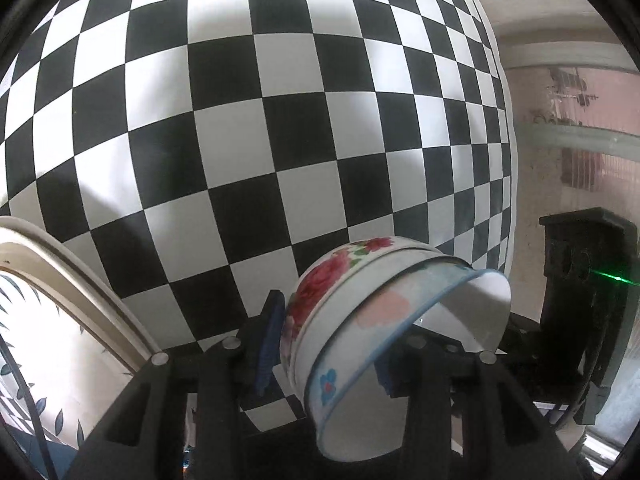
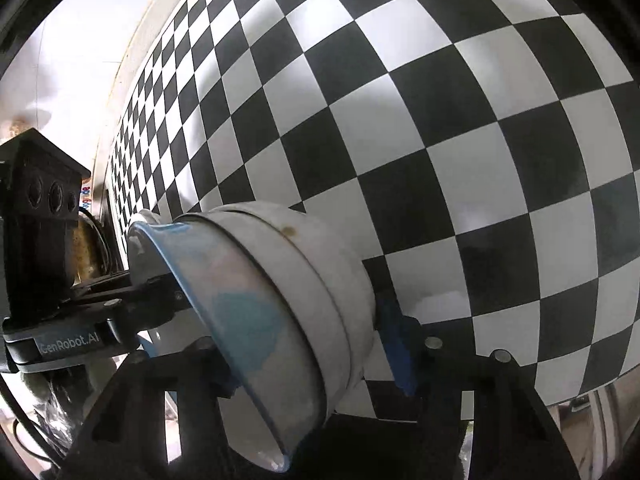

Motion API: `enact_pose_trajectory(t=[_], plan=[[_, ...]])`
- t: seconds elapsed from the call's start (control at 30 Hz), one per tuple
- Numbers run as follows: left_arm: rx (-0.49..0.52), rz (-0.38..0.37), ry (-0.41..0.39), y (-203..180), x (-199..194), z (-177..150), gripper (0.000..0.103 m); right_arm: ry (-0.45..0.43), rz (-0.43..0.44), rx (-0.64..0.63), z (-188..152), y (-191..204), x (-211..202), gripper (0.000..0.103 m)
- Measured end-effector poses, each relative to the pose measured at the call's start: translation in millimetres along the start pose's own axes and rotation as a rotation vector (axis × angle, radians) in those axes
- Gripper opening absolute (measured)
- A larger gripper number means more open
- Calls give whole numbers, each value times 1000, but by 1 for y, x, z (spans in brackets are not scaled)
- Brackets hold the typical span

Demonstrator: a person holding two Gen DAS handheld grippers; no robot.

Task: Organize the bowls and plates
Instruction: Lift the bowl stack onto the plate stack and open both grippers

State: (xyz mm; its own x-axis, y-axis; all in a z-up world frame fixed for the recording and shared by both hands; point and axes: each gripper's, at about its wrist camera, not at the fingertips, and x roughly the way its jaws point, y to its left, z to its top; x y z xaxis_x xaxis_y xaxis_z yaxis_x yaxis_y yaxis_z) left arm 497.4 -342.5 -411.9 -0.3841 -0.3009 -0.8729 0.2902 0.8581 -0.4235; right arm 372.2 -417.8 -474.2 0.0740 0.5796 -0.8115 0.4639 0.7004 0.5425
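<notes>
A stack of nested enamel bowls (image 1: 340, 320) hangs tilted on its side over the checkered tablecloth (image 1: 240, 120). The outer bowl carries red roses and the inner one has a blue rim. My left gripper (image 1: 326, 360) is shut on the stack, one blue pad on the rose bowl's side and the other inside the blue-rimmed bowl. In the right wrist view the same stack (image 2: 288, 280) sits between the fingers of my right gripper (image 2: 312, 368). Its right pad (image 2: 396, 352) lies against the outer bowl's base. The other pad is hidden behind the blue rim.
An oval cream-rimmed plate with blue leaves (image 1: 60, 320) lies at the lower left. The right tool's black housing (image 1: 580, 272) stands close beside the stack. The cloth (image 2: 440, 120) ends at an edge on the left of the right wrist view, with a brass-coloured object (image 2: 86, 248) there.
</notes>
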Motion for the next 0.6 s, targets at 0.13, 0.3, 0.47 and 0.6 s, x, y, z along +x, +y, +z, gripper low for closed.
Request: enact_pose_trajectory(t=[0.13, 0.3, 0.47, 0.6], plan=[[-11, 4, 5, 2, -1, -6, 37, 9, 24, 29, -3, -6, -1, 56], [-21, 1, 16, 8, -3, -10, 36, 11, 55, 51, -6, -14, -6, 52], [-26, 11, -10, 7, -8, -12, 36, -8, 52, 23, -5, -15, -17, 48], [-22, 12, -34, 8, -15, -15, 36, -20, 53, 11, -1, -11, -23, 48]])
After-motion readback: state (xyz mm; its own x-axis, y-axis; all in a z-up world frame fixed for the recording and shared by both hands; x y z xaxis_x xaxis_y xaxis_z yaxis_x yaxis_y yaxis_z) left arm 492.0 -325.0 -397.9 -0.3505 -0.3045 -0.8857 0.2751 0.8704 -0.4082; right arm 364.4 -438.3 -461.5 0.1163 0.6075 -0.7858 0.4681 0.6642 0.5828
